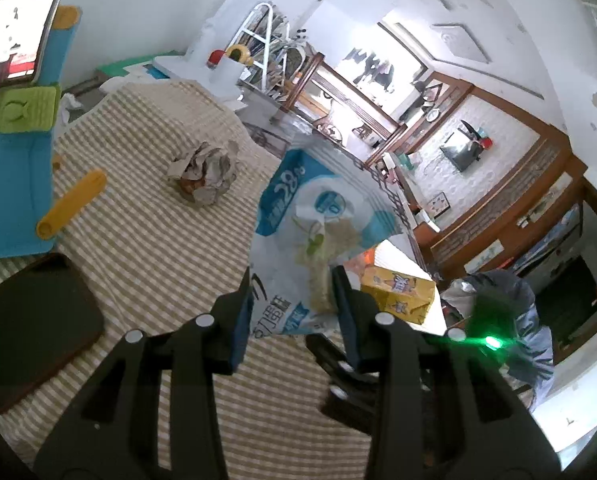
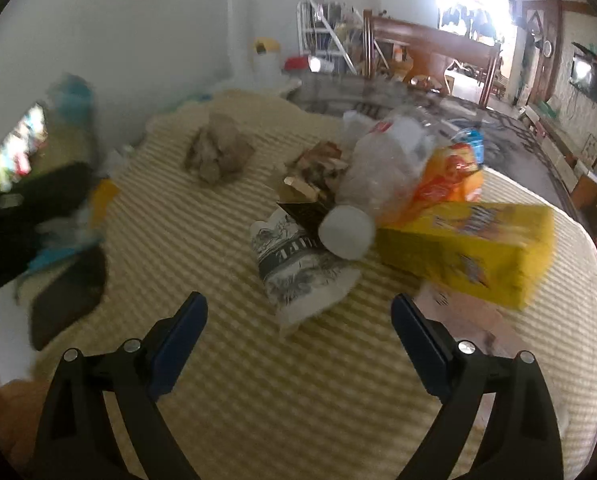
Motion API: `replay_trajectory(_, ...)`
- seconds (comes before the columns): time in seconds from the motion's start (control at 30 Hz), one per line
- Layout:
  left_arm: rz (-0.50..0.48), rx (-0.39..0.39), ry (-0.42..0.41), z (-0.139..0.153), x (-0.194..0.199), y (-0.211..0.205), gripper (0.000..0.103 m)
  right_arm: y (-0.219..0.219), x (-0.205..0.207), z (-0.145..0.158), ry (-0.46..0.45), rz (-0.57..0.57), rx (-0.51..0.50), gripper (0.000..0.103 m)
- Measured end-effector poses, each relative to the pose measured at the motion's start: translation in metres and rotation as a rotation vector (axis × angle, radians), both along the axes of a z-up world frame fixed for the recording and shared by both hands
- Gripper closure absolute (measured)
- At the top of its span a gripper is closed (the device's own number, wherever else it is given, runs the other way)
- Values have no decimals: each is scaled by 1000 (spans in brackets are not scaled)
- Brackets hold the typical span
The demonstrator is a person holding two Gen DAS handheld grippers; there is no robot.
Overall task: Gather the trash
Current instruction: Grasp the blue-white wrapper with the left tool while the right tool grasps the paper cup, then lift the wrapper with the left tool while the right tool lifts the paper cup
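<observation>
My left gripper (image 1: 291,280) is shut on a white and blue plastic bag (image 1: 318,208), which hangs open above the checked tablecloth (image 1: 158,240). A crumpled grey paper ball (image 1: 204,172) lies beyond it. My right gripper (image 2: 298,304) stands open over the cloth, nothing between its fingers. Just ahead of it lies a trash pile: a squashed printed paper cup (image 2: 298,272), a clear plastic bottle (image 2: 378,176) with a white cap, an orange wrapper (image 2: 450,176), a yellow carton (image 2: 470,248) and brown scraps (image 2: 318,164). The paper ball (image 2: 218,152) sits further back to the left.
A tablet (image 1: 14,36) on a blue stand (image 1: 10,184) stands at the table's left, with a black case (image 1: 34,328) and a yellow roll (image 1: 72,204) near it. The table's edge runs close on the right, beyond the yellow carton (image 1: 398,294). A grey sleeve (image 1: 510,320) shows there.
</observation>
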State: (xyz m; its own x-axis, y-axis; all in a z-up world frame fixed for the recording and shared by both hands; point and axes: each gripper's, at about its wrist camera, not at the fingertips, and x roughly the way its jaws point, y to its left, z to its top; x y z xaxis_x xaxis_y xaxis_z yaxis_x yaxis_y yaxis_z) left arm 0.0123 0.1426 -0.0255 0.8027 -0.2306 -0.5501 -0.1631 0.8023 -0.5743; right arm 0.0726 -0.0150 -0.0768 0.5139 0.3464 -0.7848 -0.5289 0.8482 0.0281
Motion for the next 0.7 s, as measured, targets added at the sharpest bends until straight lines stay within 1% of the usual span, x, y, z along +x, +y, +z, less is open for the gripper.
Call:
replay_trajectory(0.07,5,-26,11,-4,1,4,67,14,7,-6,7,7,-42,13)
replay_trajectory(0.1,6,-45,17,-7,2,6,67,20,10,-10,10,10,-70,15)
replay_trajectory(0.17,5,-54,20,-9,3,7,67,32,17,-19,21,19,-122,19)
replay_trajectory(0.23,3,-48,21,-8,2,5,67,38,23,-26,31,15,-158,30)
replay_trajectory(0.27,1,-47,21,-8,1,3,67,39,22,-29,15,12,-172,31)
replay_trajectory(0.3,0,-47,22,-9,2,3,67,41,24,-31,15,24,-182,45)
replay_trajectory(0.33,0,-47,25,-9,1,3,67,42,24,-31,26,40,-174,55)
replay_trajectory(0.4,0,-48,27,-10,1,2,67,45,19,-31,22,49,-186,58)
replay_trajectory(0.5,-2,-48,31,-10,1,1,67,46,5,-27,24,76,-168,59)
replay_trajectory(0.7,-7,-52,42,-12,3,1,67,24,-11,-16,98,90,-56,59)
